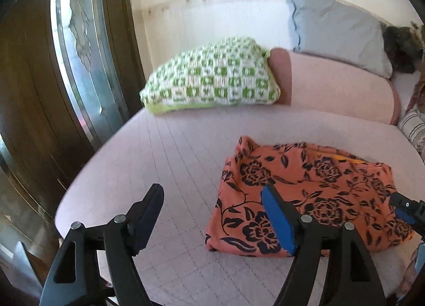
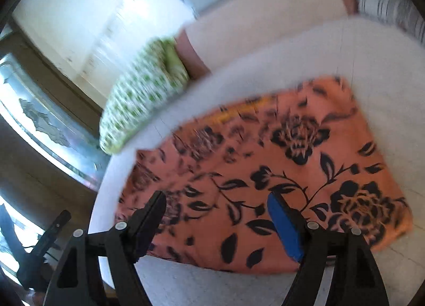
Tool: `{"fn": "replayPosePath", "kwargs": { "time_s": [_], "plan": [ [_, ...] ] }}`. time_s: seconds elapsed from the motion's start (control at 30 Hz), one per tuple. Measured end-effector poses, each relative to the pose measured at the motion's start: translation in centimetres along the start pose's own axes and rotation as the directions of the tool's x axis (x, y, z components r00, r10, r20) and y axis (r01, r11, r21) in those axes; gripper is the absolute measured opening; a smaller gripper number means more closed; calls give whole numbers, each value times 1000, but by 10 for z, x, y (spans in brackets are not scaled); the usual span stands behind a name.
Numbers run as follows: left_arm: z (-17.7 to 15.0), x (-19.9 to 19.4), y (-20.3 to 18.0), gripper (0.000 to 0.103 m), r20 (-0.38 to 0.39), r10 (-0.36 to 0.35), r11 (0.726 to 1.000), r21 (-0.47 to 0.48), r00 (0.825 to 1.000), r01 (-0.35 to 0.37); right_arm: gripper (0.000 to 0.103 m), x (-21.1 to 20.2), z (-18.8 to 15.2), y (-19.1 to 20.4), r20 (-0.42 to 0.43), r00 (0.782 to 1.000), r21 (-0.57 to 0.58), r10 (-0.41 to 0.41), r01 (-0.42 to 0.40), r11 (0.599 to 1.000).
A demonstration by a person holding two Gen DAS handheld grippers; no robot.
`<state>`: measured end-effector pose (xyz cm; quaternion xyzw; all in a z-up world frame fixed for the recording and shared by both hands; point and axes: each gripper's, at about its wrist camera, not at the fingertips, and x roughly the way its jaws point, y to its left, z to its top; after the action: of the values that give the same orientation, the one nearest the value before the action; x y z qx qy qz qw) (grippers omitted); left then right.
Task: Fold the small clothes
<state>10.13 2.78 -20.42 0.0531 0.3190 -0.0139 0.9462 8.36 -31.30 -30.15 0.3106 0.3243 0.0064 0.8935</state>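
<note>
I had both tongs wide apart w/ nothing between them: left tongs (image 1: 212,215) hung over bare bed (image 1: 170,157) just beside the folded orange floral garment (image 1: 305,189), right tongs (image 2: 216,222) above its near edge. Garment lay as a squarish packet toward the bed's near edge. Risk, imo: a low pass could snag the top layer & undo the fold, or nudge it off that edge.

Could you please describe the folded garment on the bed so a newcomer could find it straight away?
Start at the pink-sheeted bed. Near its front edge, well forward of the green checked pillow, lies the folded garment. It alone is orange with black flowers and leaves.
</note>
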Motion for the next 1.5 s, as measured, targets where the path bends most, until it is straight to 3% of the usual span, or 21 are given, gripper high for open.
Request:
{"fn": "replayPosePath", "kwargs": {
  "time_s": [0.13, 0.37, 0.7, 0.97, 1.07, 1.2, 1.27, 1.4, 1.47, 1.5],
  "plan": [
    [4, -26, 4, 77, 32, -15, 1000, -8, 999, 15, 81, -31, -17, 24, 84, 996, -47, 20, -16, 999],
    [5, -47, 4, 77, 55, -20, 999, -32, 998, 22, 81, -76, -36, 30, 185, 982, -127, 40, -16, 992],
    [-2, -56, -28, 78, 66, -42, 999, 10, 997, 42, 79, -85, -48, 37, 209, 976, -186, 56, -16, 982],
    [-23, -12, -25, 79, -48, -27, 1000, -6, 998, 27, 79, -64, -45, 26, 160, 987, -154, -9, 34, 988],
    [-44, 28, 2, 79, -184, 1, 995, -102, 983, -20, 79, -49, -42, 14, 109, 993, -111, -45, 57, 992],
    [-81, 70, 36, 79, -363, -99, 947, -320, 927, -24, 79, -30, -37, 3, 28, 999, -59, -29, 31, 998],
    [-94, 80, 40, 79, -390, -163, 923, -384, 906, 1, 79, -22, -35, 2, 17, 1000, -52, -26, 26, 998],
    [-101, 90, 31, 79, -371, -264, 894, -439, 890, 83, 78, -3, -35, 6, -27, 999, -57, -18, 16, 998],
    [-102, 97, 24, 79, -364, -296, 884, -453, 883, 110, 71, 7, -35, 11, -50, 999, -74, -8, 4, 997],
    [-102, 101, 21, 77, -363, -309, 880, -459, 879, 120, 62, 10, -36, 14, -58, 998, -87, -4, -1, 996]
  ]
}}
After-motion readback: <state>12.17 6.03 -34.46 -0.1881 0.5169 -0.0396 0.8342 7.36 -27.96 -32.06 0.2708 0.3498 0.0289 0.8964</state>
